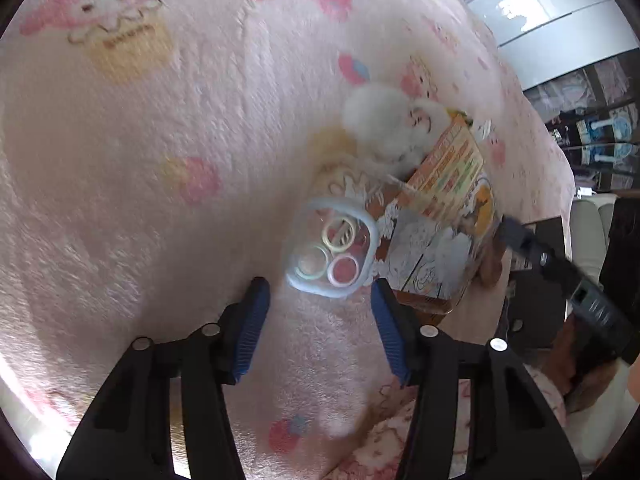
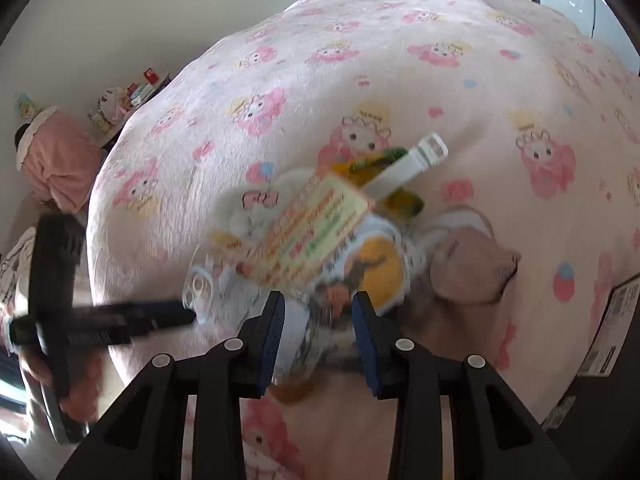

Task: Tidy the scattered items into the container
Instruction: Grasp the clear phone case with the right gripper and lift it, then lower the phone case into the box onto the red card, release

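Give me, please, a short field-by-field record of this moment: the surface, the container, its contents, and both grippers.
surface: pink cartoon-print blanket
container: printed box, tilted in both views
contents seen: white plush toy, printed card, white strap
beside container: clear case with three coloured rings
left gripper: open, nothing between its fingers, just short of the clear case
right gripper: closed on the near edge of the printed box
image quality: motion blur around the box

A home bedroom is shown. A bed [image 2: 400, 80] is covered by a pink cartoon-print blanket [image 1: 160, 160], and a cluttered bedside shelf [image 2: 128, 100] is seen against the wall
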`<move>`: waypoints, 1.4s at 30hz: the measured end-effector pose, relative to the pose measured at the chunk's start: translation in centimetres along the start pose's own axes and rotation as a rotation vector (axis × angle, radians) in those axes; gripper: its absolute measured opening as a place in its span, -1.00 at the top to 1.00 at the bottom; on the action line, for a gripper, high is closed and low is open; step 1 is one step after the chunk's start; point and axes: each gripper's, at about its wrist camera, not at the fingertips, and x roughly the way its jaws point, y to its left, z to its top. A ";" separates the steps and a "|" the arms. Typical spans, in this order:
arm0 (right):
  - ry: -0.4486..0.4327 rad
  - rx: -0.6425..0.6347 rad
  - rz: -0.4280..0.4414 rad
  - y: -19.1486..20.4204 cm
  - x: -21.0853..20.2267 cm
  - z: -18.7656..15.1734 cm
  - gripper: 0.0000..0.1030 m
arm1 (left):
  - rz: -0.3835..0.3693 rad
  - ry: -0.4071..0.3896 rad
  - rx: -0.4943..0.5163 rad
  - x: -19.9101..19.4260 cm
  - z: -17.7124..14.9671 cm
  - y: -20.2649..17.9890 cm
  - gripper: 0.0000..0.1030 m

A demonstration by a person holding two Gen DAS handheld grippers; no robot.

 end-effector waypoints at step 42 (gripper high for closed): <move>-0.201 0.196 0.042 -6.7 -21.0 -10.7 0.57 | -0.266 -0.099 0.526 -3.9 -4.4 -32.4 0.02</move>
